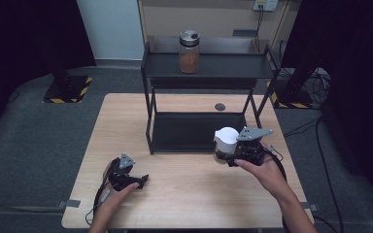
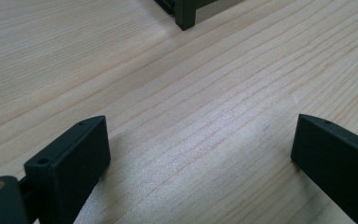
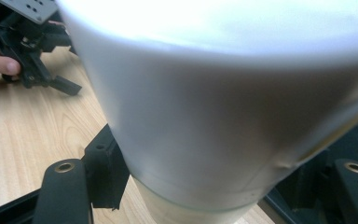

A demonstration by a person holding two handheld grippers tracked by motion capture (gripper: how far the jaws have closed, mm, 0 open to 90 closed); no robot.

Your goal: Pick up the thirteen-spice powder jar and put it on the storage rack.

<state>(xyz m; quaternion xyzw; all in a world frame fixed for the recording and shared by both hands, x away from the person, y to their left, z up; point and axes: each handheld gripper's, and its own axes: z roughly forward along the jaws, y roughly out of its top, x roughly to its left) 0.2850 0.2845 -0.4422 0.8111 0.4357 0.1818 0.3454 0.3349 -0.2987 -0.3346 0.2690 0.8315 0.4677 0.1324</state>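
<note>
White-lidded jar held at the rack's lower shelf, left gripper idle.

Lower left of the high view, the left gripper (image 1: 143,178) rests on the bench (image 1: 184,194), fingers spread, empty. Right of centre, the right gripper (image 1: 222,156) pinches a white-capped jar (image 1: 226,140) below its smooth cap, likely to carry it. Farther back, the black rack (image 1: 209,68) bears a spice jar (image 1: 189,51).
</note>
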